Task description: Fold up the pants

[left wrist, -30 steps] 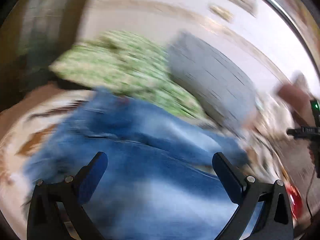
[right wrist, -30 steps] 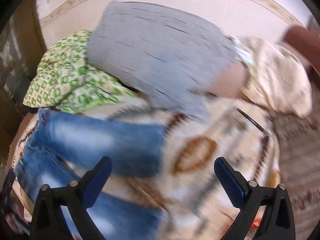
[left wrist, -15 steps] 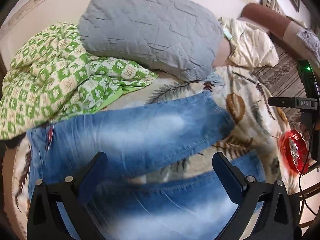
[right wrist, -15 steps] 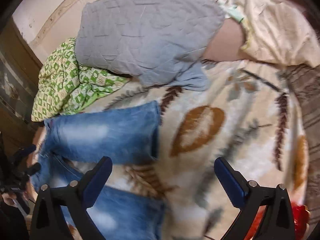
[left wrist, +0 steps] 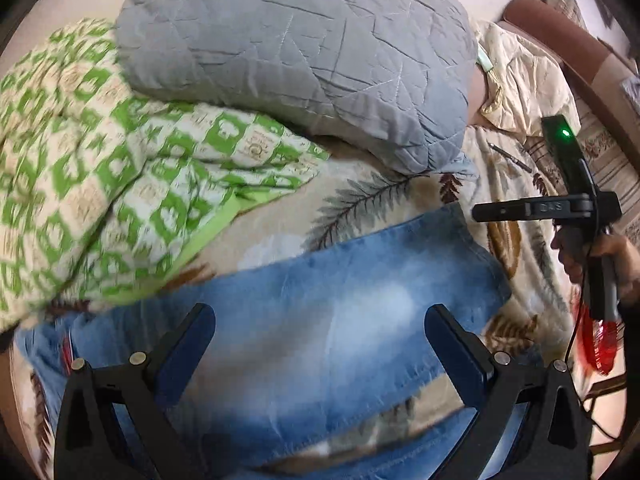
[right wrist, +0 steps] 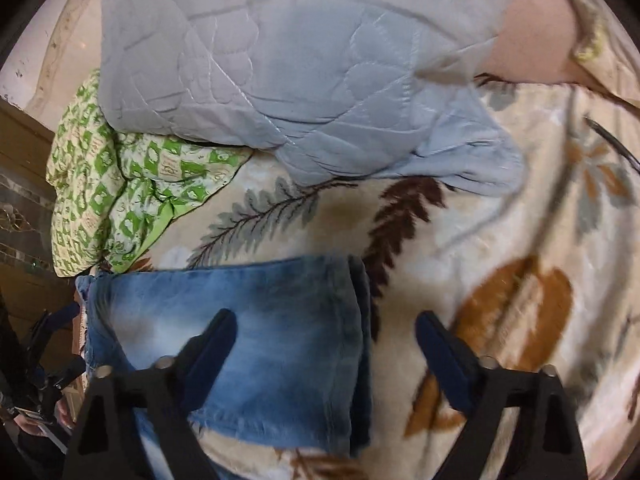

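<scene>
Blue jeans [left wrist: 340, 300] lie flat on a cream leaf-print blanket [left wrist: 360, 204], legs pointing right. My left gripper [left wrist: 320, 320] hovers open over the upper leg, with nothing pinched. In the right wrist view the leg's hem end [right wrist: 280, 320] lies under my right gripper [right wrist: 326, 320]. Its jaws are closing. The left finger [right wrist: 216, 336] is over the denim and the right finger [right wrist: 436, 340] is over bare blanket; neither pad presses the cloth. From the left wrist view, the right gripper's body [left wrist: 560, 208] shows at the right edge, held by a hand [left wrist: 600, 256].
A grey quilted pillow [left wrist: 300, 52] and a green patterned quilt [left wrist: 120, 168] crowd the far side of the jeans. A cream pillow [left wrist: 520, 80], a pen [left wrist: 508, 156] and a red object [left wrist: 600, 344] lie to the right. A brown headboard [left wrist: 560, 36] is beyond.
Both grippers have come in lower and closer over the jeans. The right gripper now stands over the leg's hem end and its fingers are narrower apart.
</scene>
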A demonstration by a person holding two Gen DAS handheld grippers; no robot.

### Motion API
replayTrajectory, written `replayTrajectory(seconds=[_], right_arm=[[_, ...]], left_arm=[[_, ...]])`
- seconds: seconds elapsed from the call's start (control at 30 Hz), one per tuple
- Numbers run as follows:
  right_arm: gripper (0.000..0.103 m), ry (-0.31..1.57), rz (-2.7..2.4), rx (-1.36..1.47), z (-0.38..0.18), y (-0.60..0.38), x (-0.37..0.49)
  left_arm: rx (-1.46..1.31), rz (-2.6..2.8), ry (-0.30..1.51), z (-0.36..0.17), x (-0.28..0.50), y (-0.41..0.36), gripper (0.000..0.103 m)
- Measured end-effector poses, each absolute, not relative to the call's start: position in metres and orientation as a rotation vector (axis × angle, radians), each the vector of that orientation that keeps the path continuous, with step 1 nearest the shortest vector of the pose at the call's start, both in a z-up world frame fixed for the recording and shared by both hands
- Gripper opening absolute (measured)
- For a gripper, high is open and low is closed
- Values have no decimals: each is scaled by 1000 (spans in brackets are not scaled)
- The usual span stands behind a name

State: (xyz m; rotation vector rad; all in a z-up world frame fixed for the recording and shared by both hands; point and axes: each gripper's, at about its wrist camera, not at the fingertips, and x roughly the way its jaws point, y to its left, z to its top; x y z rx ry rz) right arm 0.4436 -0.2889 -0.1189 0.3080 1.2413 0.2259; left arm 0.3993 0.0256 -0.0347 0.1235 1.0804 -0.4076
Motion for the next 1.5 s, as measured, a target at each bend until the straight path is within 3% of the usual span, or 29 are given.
replayTrajectory(seconds=[0.2, 0.3, 0.37, 0.7, 0.8, 0.87, 0.93, 1.0, 1.03, 1.27, 1.5], right_arm=[[66, 1277, 277, 288, -143, -277, 467], [40, 1286, 286, 262, -152, -269, 474], [12, 1257, 281, 209, -152, -264, 475], [10, 1126, 311, 140, -138, -277, 440], [10, 1114, 322, 143, -138, -280, 432], [10, 1108, 331, 140, -139, -280, 428], [10, 1105, 337, 132, -141, -280, 424], [10, 1105, 343, 135, -142, -280, 423], [10, 1103, 344, 136, -142, -280, 422], [10, 1046, 331, 95, -122, -274, 419], [9, 909, 349, -13, -64, -275, 364]], left_arm=[[246, -435, 1074, -50, 409, 13, 103], [253, -448, 1072, -55, 408, 11, 103], [275, -455, 1065, -58, 407, 10, 103], [591, -593, 1054, -91, 430, -41, 102], [576, -613, 1121, -108, 446, -47, 95], [571, -605, 1155, -119, 454, -47, 82], [561, -603, 1204, -129, 461, -45, 30], [536, -582, 1242, -136, 466, -39, 22], [502, -588, 1247, -134, 468, -36, 9], [546, -569, 1138, -96, 445, -31, 3], [500, -556, 920, -12, 364, -21, 3]])
